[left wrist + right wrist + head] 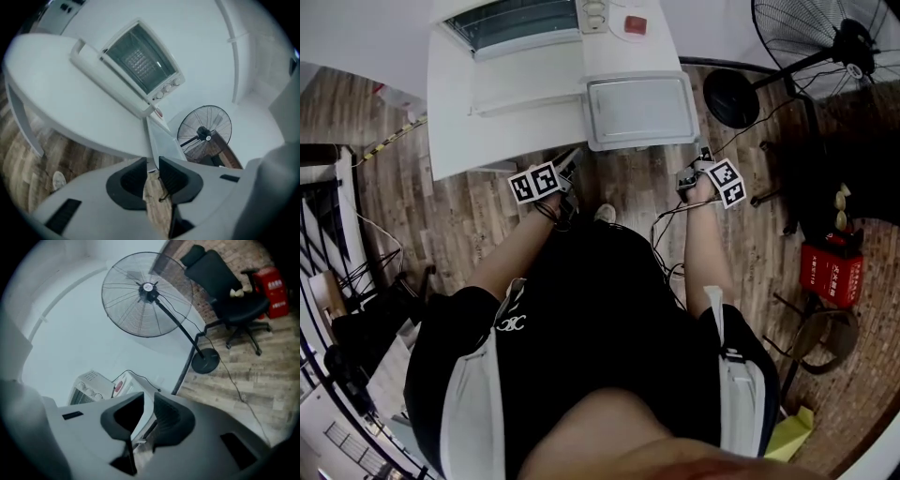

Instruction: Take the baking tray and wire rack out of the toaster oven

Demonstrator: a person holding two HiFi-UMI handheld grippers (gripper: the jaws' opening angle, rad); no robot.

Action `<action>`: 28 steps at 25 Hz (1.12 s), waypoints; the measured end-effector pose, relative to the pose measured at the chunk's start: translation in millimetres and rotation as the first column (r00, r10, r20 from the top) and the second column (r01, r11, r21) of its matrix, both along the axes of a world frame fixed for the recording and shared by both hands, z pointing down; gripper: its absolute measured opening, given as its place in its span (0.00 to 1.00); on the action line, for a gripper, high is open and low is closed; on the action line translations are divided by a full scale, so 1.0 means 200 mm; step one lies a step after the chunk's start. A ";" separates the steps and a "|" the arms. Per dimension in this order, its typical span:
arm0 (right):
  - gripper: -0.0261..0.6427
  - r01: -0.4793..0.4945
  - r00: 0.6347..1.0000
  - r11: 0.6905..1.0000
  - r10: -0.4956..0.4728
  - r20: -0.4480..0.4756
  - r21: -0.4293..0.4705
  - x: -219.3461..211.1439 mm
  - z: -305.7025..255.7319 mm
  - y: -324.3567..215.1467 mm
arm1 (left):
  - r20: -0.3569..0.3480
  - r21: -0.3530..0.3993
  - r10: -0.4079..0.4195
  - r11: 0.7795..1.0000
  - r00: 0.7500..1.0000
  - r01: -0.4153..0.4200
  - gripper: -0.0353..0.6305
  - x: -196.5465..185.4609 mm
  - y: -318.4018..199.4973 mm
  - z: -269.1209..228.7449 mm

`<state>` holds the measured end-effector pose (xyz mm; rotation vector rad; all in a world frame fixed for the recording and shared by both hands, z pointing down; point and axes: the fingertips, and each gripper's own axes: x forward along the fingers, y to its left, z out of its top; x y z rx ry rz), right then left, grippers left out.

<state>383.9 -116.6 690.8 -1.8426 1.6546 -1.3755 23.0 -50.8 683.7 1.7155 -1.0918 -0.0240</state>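
The baking tray [639, 111] is out on the table [478, 141], so the left gripper [151, 161] and right gripper [149, 397] wait by it, jaws a little apart and holding nothing, and the toaster oven [140, 58] is open, I think for the wire rack [136, 61].

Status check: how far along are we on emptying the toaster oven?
Done: the baking tray sits out on the table beside the toaster oven, whose door lies open. In hand: nothing; the left gripper and right gripper are both open and empty. Left: the wire rack, which appears to be inside the oven.
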 end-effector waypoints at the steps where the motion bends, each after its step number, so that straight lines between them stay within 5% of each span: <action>1: 0.10 0.009 0.997 1.000 -0.009 -0.072 0.011 0.01 -0.04 0.00 | 0.052 0.032 -0.003 0.999 0.999 0.001 0.17 -0.04 -0.01 -0.03; 4: 0.04 0.065 0.953 0.997 -0.047 -0.301 0.050 0.00 -0.19 -0.02 | 0.215 0.121 -0.029 0.993 0.976 0.003 0.10 -0.16 -0.07 -0.12; 8: 0.04 0.233 0.847 0.968 -0.157 -0.509 0.089 -0.19 -0.39 -0.08 | 0.368 0.249 -0.070 0.968 0.927 -0.025 0.08 -0.28 -0.17 -0.31; 12: 0.04 0.434 0.705 0.889 -0.235 -0.669 0.145 -0.46 -0.62 -0.15 | 0.451 0.354 -0.128 0.934 0.883 -0.046 0.08 -0.37 -0.24 -0.50; 14: 0.04 0.504 0.663 0.843 -0.240 -0.709 0.186 -0.60 -0.74 -0.17 | 0.503 0.381 -0.169 0.924 0.848 -0.042 0.08 -0.44 -0.25 -0.59; 17: 0.04 0.576 0.648 0.779 -0.252 -0.718 0.247 -0.78 -0.88 -0.20 | 0.550 0.423 -0.230 0.906 0.803 -0.030 0.08 -0.53 -0.27 -0.71; 28: 0.04 0.705 0.612 0.618 -0.282 -0.739 0.349 -1.47 -1.22 -0.31 | 0.540 0.584 -0.385 0.812 0.748 -0.004 0.08 -0.73 -0.28 -1.17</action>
